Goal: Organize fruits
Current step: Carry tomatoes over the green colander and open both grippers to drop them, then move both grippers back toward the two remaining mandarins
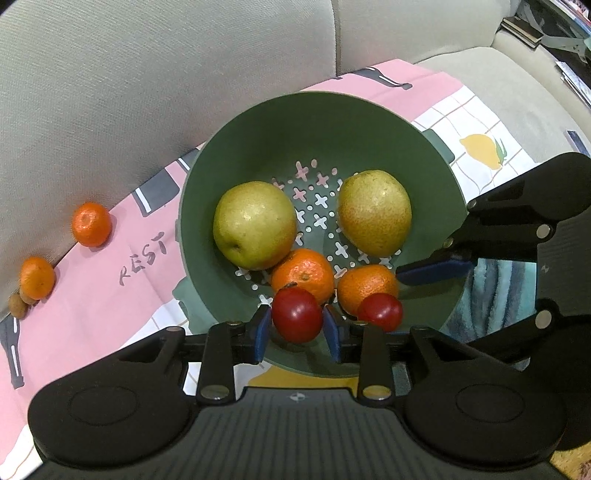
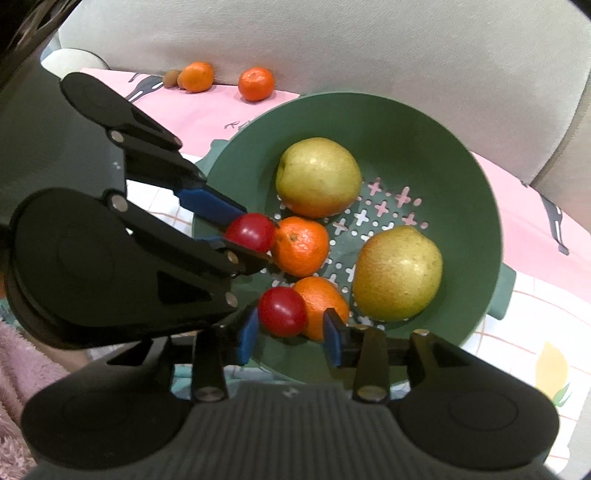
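A green colander bowl [image 1: 369,122] sits on a pink patterned cloth and holds two yellow-green pears [image 1: 255,225] [image 1: 375,212], two mandarins [image 1: 303,275] [image 1: 367,286] and two red plums. My left gripper [image 1: 295,328] is inside the bowl's near rim with its blue pads on both sides of one red plum [image 1: 297,314]; it also shows in the right wrist view [image 2: 236,227]. My right gripper [image 2: 290,330] brackets the other red plum [image 2: 282,312], with a gap at its right pad. Its blue pad shows in the left wrist view [image 1: 436,271].
Two more mandarins [image 1: 90,223] [image 1: 37,277] and small brown fruits [image 1: 16,304] lie on the cloth [image 1: 92,314] against the beige sofa back [image 1: 147,74]. Books [image 1: 521,27] lie at the far right beyond the sofa arm.
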`<state>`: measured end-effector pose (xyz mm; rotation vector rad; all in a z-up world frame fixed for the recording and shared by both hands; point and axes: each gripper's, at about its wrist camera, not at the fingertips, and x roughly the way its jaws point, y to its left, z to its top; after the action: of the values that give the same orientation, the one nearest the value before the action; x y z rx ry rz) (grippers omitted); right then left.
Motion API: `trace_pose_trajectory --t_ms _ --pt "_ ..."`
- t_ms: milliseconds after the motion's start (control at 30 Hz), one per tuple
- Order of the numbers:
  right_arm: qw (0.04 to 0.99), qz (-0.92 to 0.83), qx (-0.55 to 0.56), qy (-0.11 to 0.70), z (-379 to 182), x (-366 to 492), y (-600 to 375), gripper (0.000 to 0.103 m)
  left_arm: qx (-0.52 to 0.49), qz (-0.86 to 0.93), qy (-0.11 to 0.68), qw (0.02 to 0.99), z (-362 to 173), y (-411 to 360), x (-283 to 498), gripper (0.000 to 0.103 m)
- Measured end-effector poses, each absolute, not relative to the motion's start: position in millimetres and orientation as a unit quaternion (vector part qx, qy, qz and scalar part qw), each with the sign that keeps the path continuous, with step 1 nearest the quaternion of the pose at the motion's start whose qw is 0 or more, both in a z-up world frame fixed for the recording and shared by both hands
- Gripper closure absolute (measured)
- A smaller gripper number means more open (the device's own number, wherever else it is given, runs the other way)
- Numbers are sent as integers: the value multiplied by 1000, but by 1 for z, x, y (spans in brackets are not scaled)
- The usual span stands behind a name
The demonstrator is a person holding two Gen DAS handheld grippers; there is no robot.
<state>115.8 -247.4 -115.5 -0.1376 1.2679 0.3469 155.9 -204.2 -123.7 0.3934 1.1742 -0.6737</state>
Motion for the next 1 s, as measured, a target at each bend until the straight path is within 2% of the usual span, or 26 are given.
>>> trace_pose_trajectory --t_ms 33,100,233,300,400,467,567,733,867,1000 --pt "791 158 -63 588 -115 115 -248 62 180 -308 539 763 -122 -204 155 60" --pt "794 149 -66 585 -112 113 -250 50 176 -307 535 767 -118 -202 154 57" --pt "802 137 -66 577 -107 110 -254 41 174 -305 527 774 -110 -199 150 53" --pt "807 129 -70 573 -104 107 -254 32 174 -304 522 777 -106 -198 147 51" --pt "812 122 -80 564 -99 103 -254 24 179 -303 512 783 -98 -196 141 45" --pt "815 122 -80 561 -96 100 -254 22 183 -300 503 789 -92 -194 137 40" --pt "821 115 -81 553 -92 95 -253 15 177 -294 493 800 -83 -186 133 39" --pt "832 97 -75 540 -84 91 -252 15 155 -278 474 821 -67 -169 129 36" --pt "848 73 -27 525 -76 90 -259 8 128 -258 460 840 -55 -151 131 34" --pt "866 60 41 495 -63 89 -262 8 87 -230 443 862 -43 -127 138 33"
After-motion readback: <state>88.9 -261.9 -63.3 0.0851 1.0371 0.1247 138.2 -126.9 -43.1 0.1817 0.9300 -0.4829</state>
